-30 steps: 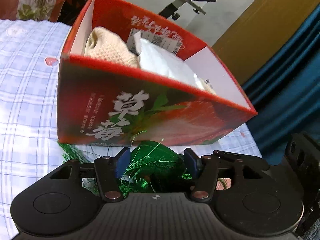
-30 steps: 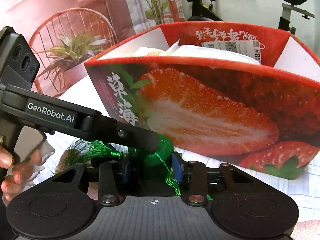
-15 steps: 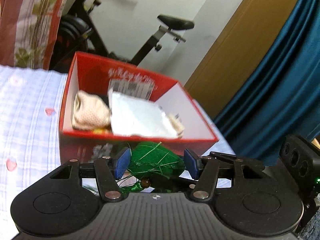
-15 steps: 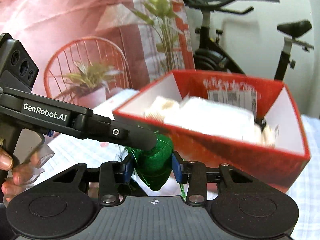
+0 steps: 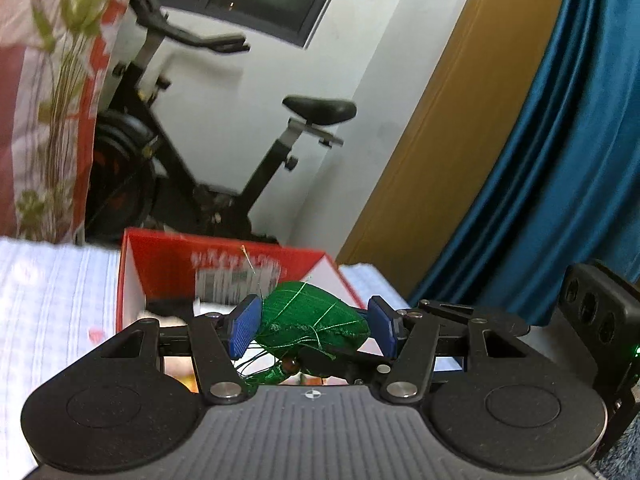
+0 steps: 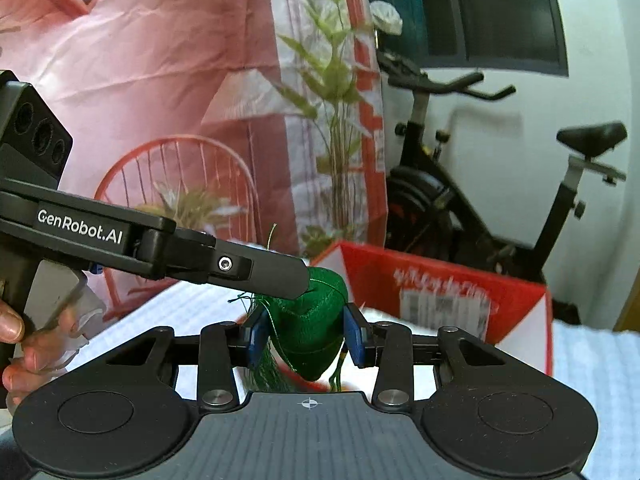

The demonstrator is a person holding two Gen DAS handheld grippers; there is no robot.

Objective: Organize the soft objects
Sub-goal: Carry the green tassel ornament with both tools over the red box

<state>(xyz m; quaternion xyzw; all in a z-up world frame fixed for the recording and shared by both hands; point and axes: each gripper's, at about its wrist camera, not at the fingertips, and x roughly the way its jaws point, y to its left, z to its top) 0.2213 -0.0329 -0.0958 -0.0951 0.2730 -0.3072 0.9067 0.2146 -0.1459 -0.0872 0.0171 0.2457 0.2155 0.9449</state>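
Observation:
A green fabric pouch with loose green tassel threads hangs in the air between both grippers. My left gripper is shut on it, its blue pads against the pouch's two ends. My right gripper is shut on the same pouch from another side. One left finger reaches in from the left and touches the pouch's top. Beyond and below stands the open red strawberry box, also in the right wrist view. A labelled white packet and pale soft things lie in it, blurred and partly hidden.
The box rests on a blue-checked sheet. An exercise bike stands behind it against a white wall. A blue curtain hangs to the right, a pink printed curtain to the left. A person's hand holds the left gripper's handle.
Both grippers have risen together with the green pouch, from the sheet in front of the box to above its rim. The box has dropped lower in both views.

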